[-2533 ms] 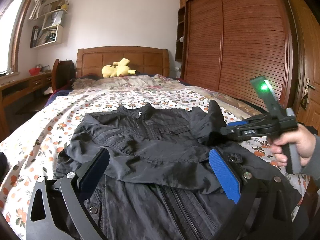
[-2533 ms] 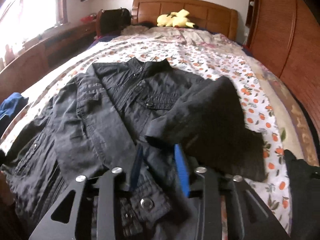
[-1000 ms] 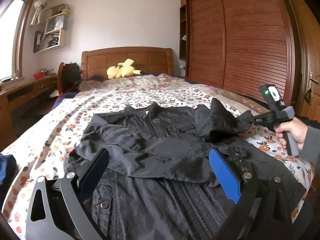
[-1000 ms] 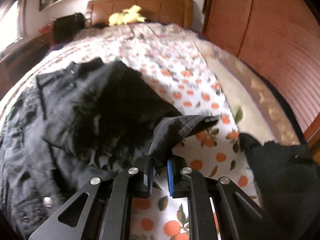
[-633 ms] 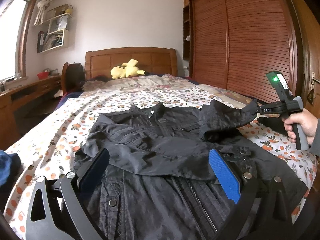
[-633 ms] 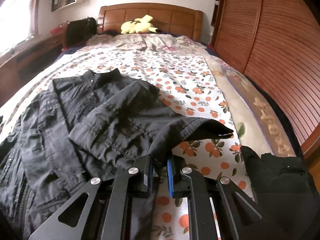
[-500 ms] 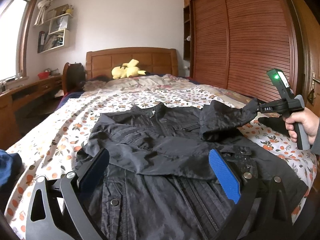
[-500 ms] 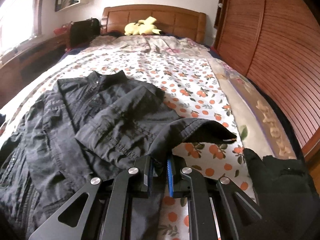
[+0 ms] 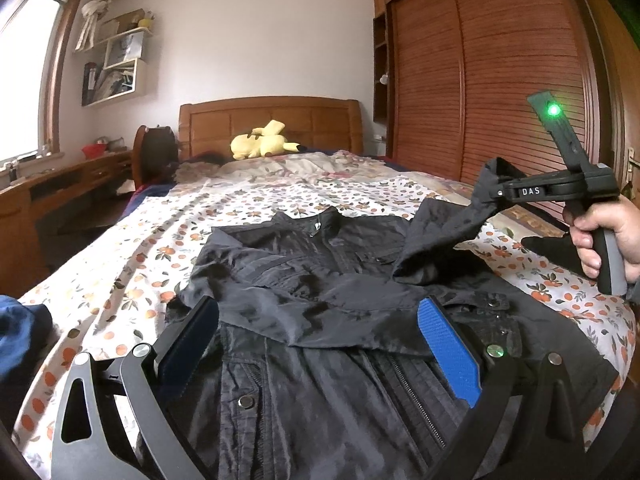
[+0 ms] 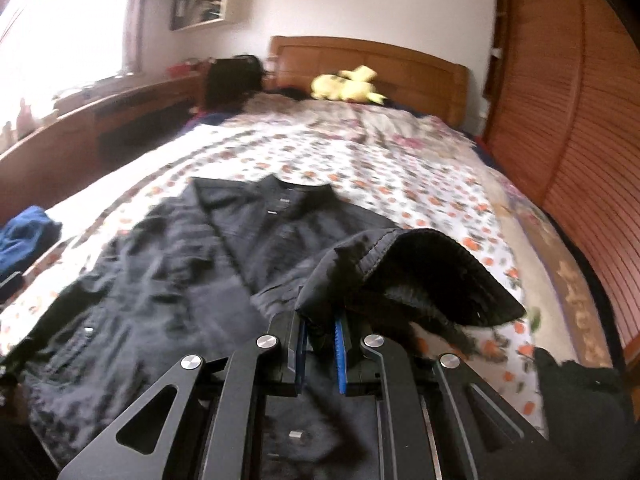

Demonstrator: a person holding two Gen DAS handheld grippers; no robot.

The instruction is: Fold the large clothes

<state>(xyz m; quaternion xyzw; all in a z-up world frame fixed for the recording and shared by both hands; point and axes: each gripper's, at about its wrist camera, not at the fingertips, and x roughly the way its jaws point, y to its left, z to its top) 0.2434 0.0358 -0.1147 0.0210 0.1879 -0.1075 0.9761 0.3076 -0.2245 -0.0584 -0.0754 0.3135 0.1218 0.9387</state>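
The black jacket (image 9: 320, 300) lies spread front-up across the floral bedspread (image 9: 132, 264), collar toward the wooden headboard (image 9: 268, 120), and the right gripper (image 10: 320, 330) has its jaws clamped on the cuff of one sleeve (image 9: 448, 228), holding it up off the bed at the wardrobe side. Down at the hem, the left gripper (image 9: 320, 340) hangs over the jacket with its blue pads (image 9: 448, 344) spread wide, nothing between them.

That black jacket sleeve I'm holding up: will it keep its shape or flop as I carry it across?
Likely floppy: the sleeve sags between the right gripper and the jacket. Probably light, since a small pinch at the cuff lifts it. It may drag the jacket's body along.
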